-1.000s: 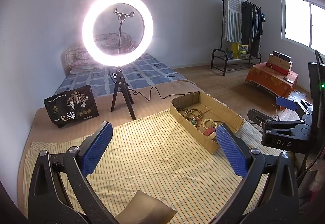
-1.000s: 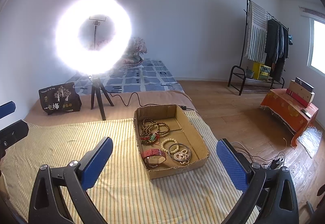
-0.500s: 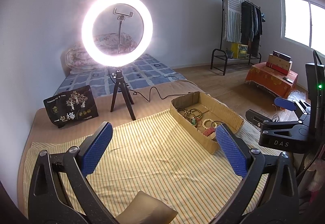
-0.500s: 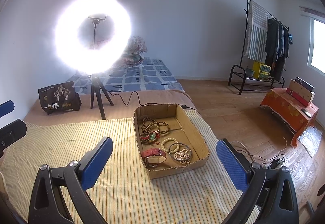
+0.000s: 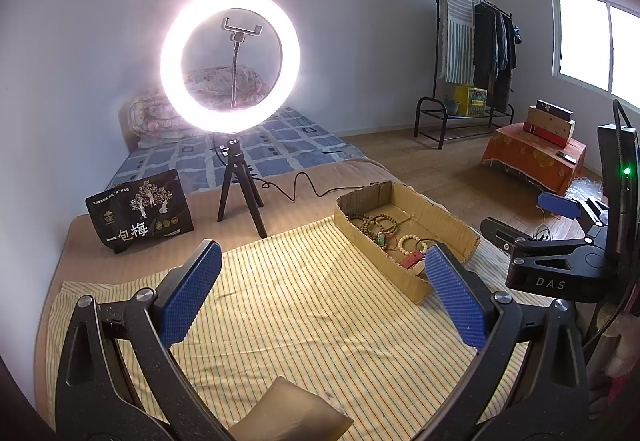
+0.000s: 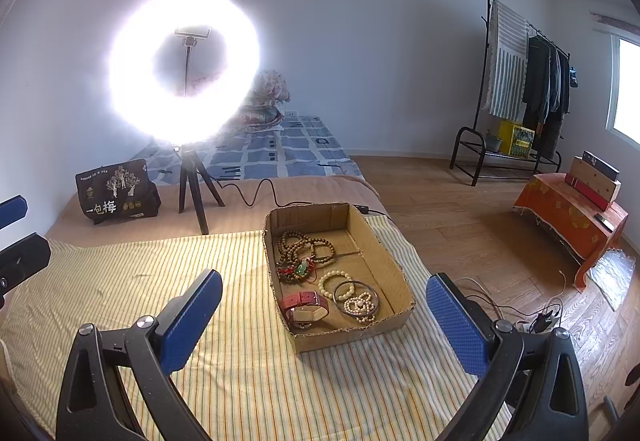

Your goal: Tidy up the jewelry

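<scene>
A shallow cardboard tray (image 6: 400, 273) with raw, torn edges is set on a yellow striped cloth (image 6: 240, 361) that is spread, slightly creased, over the bed. All the jewelry is held inside this tray. At the tray's far end a long string of small brown wooden beads (image 6: 304, 247) is piled in loops, and a green pendant on red cord (image 6: 301, 268) is laid against its near side. Toward the tray's middle a ring of pale round beads (image 6: 336, 283) is seen, touching a thin dark metal bangle (image 6: 355, 299) in which a cluster of cream pearls (image 6: 360, 304) is gathered. At the tray's near-left corner a watch with a textured red strap (image 6: 306, 307) is rested.

The right tool (image 6: 324, 325) is held above the cloth just short of the tray, its two flat blue ribbed pads set wide apart with nothing between them. The left tool (image 5: 322, 301) is held over bare cloth to the left of the tray, its dimpled blue pads likewise spread and empty.

Beyond the tray, a glowing ring light (image 5: 230, 61) is propped on a short black tripod, and a glossy black bag (image 5: 140, 211) with white characters is stood to the left of it.
</scene>
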Available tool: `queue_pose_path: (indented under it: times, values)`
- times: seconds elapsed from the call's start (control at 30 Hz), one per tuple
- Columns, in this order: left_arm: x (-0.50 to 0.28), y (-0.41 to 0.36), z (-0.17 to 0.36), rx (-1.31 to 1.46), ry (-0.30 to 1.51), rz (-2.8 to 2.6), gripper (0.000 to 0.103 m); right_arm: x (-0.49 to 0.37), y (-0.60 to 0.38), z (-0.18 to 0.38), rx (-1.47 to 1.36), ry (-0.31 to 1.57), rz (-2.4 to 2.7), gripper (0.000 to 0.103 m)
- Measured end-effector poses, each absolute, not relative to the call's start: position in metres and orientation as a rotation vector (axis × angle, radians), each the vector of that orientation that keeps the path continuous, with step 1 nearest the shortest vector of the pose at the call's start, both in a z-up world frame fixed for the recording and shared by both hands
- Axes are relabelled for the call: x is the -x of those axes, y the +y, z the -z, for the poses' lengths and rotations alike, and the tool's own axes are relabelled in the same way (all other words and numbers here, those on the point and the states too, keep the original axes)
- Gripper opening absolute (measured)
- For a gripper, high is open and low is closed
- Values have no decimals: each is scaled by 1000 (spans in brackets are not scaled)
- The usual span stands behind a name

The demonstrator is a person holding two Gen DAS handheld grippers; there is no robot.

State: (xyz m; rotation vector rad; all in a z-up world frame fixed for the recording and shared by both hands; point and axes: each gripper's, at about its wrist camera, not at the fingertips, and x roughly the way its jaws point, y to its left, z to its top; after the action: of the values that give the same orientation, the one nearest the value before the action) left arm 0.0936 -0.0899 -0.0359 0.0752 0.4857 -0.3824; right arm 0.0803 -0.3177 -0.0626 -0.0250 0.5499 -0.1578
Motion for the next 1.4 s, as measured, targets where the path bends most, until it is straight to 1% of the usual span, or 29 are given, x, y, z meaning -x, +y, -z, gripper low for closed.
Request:
queue_pose_path:
  times: [1.4]
  values:
    - [-93, -90, 37, -79, 483, 382, 103, -81, -316, 65, 32, 554, 153, 103]
